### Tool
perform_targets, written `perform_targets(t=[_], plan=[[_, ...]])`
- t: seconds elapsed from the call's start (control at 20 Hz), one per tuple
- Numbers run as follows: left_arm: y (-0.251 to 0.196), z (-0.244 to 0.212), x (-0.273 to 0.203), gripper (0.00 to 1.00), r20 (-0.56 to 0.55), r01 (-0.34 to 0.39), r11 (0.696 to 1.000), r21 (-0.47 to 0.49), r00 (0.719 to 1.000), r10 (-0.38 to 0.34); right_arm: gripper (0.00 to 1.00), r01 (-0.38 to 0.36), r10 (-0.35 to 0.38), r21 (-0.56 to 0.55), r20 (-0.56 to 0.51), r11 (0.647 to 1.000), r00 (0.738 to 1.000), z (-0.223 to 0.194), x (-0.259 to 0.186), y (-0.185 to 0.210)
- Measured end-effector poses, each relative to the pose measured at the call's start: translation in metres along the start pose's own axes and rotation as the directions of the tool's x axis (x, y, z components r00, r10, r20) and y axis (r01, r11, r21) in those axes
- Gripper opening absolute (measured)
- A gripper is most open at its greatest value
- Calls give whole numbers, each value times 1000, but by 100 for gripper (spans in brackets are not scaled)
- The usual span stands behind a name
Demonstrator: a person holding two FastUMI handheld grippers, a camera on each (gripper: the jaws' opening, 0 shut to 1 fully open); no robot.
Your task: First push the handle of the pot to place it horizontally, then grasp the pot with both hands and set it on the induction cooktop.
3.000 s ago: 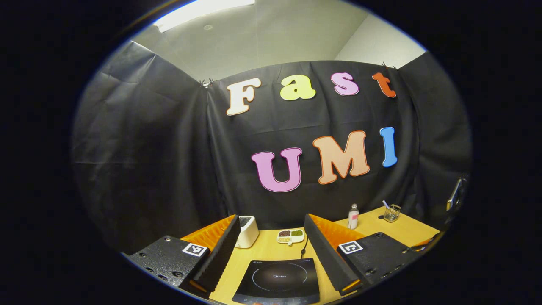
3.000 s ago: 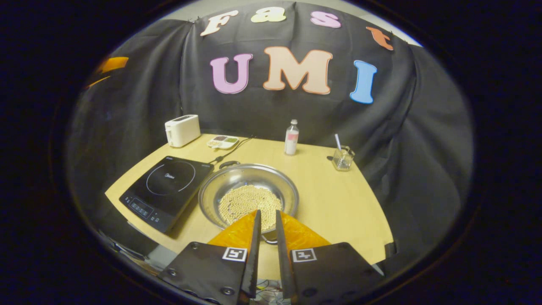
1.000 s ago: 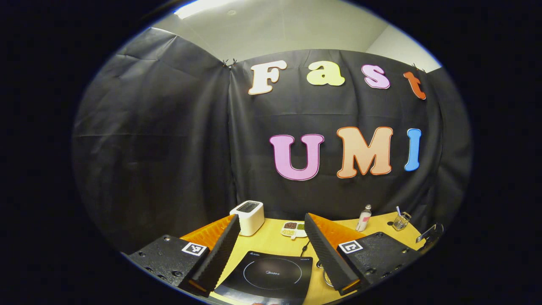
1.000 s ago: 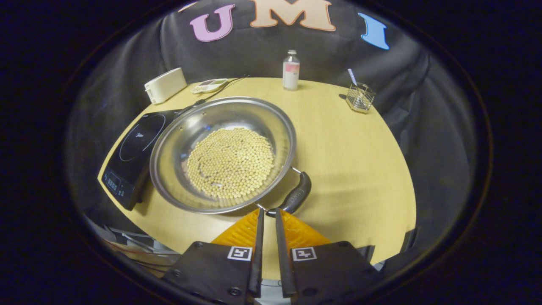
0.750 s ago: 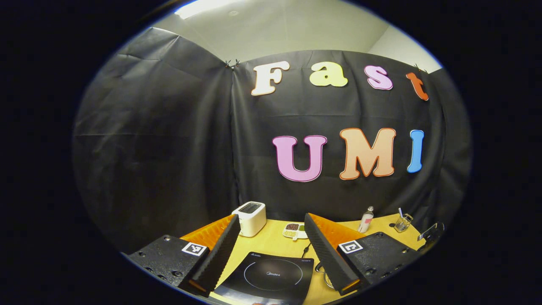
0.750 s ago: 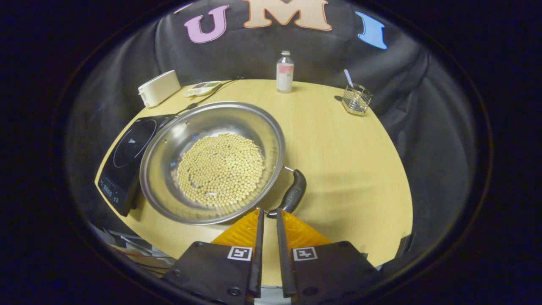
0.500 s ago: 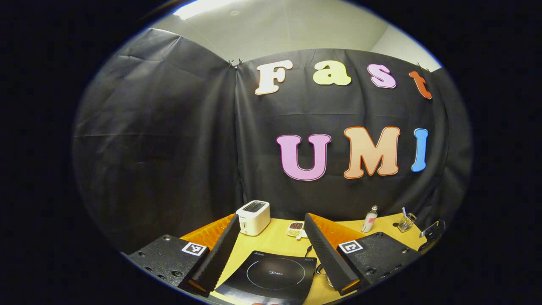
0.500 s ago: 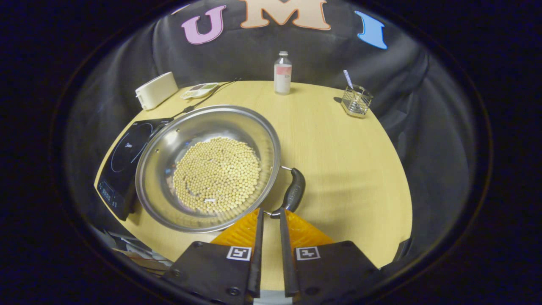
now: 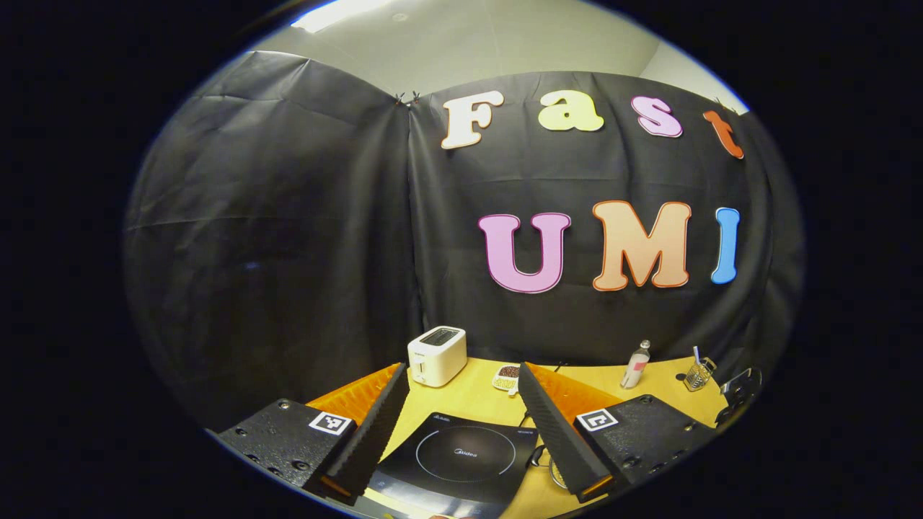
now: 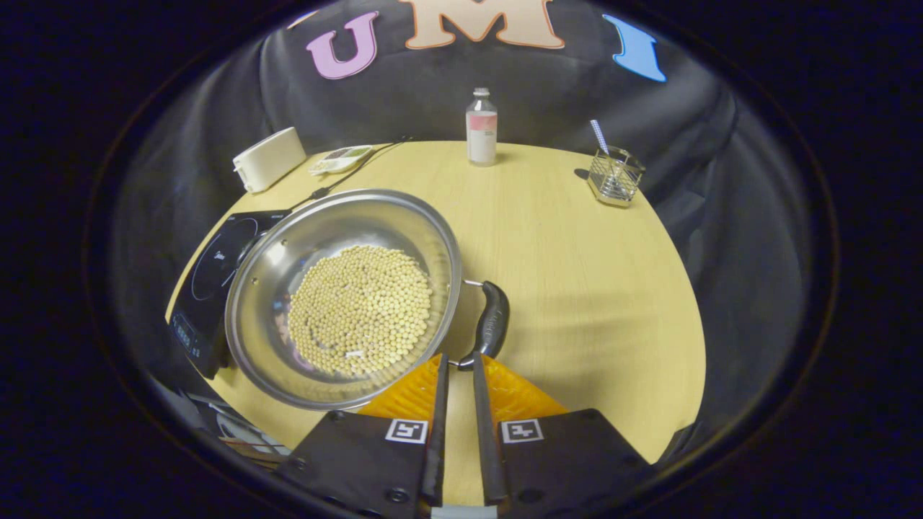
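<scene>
A steel pot holding pale beans sits on the yellow table, its left rim overlapping the black induction cooktop. The pot's black handle points toward the table's right side and stands nearly upright in the right gripper view. My right gripper is shut, with its tips touching the lower end of that handle. My left gripper hangs open above the cooktop. A sliver of the pot shows beside its right finger.
A white toaster and a small divided dish stand at the back left, with the cooktop's cable running past them. A bottle and a glass holder with a straw stand at the back. Bare tabletop lies right of the pot.
The right gripper pushed the near handle round from the front toward the right, so the pot turned and slid left against the cooktop. The left gripper view drifted left and tipped slightly down.
</scene>
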State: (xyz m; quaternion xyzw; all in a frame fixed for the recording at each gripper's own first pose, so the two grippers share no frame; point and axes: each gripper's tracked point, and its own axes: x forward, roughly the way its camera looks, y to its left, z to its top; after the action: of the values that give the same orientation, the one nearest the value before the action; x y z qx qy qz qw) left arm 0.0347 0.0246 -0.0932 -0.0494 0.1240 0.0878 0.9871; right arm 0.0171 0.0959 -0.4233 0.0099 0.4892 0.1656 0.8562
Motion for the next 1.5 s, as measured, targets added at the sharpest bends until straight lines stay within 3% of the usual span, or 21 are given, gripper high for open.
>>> perform_targets(t=[0.25, 0.3, 0.6, 0.75, 0.85, 0.95, 1.05, 1.1, 1.15, 1.3, 1.35, 1.5], plan=[[-31, -25, 7, 98, -54, 31, 999, -34, 998, -33, 19, -23, 23, 21, -7, 1000, 1000, -4, -6, -14], [-35, -31, 10, 98, -71, 39, 998, -49, 997, -42, 22, -22, 22, 18, -2, 1000, 1000, -4, -9, -17], [-59, -66, 31, 97, -157, 129, 984, -119, 976, -147, 21, 8, -12, 87, 42, 996, 999, 8, -19, -29], [-70, -90, 49, 96, -209, 183, 974, -134, 956, -208, 18, 45, -56, 148, 69, 988, 996, 18, -24, -34], [-76, -110, 61, 96, -253, 215, 967, -134, 936, -243, 25, 47, -63, 192, 82, 980, 995, 25, -23, -34], [-83, -130, 71, 96, -305, 248, 959, -136, 910, -279, 22, 54, -73, 213, 80, 976, 994, 27, -23, -33], [-93, -153, 79, 94, -361, 287, 948, -140, 876, -319, 34, 62, -83, 221, 85, 973, 993, 30, -21, -32], [-97, -165, 82, 97, -389, 303, 943, -139, 859, -333, 36, 53, -75, 227, 88, 972, 993, 32, -22, -28], [-100, -175, 84, 97, -414, 318, 938, -139, 842, -347, 49, 54, -77, 230, 90, 972, 993, 34, -21, -26], [-109, -201, 86, 97, -471, 363, 920, -145, 793, -387, 61, 35, -58, 235, 95, 971, 994, 39, -19, -15], [-112, -213, 85, 97, -496, 374, 915, -147, 773, -396, 72, 28, -51, 235, 95, 972, 994, 40, -19, -12], [-121, -238, 88, 98, -539, 408, 897, -170, 724, -431, 89, 26, -50, 235, 95, 972, 994, 44, -14, -6]])
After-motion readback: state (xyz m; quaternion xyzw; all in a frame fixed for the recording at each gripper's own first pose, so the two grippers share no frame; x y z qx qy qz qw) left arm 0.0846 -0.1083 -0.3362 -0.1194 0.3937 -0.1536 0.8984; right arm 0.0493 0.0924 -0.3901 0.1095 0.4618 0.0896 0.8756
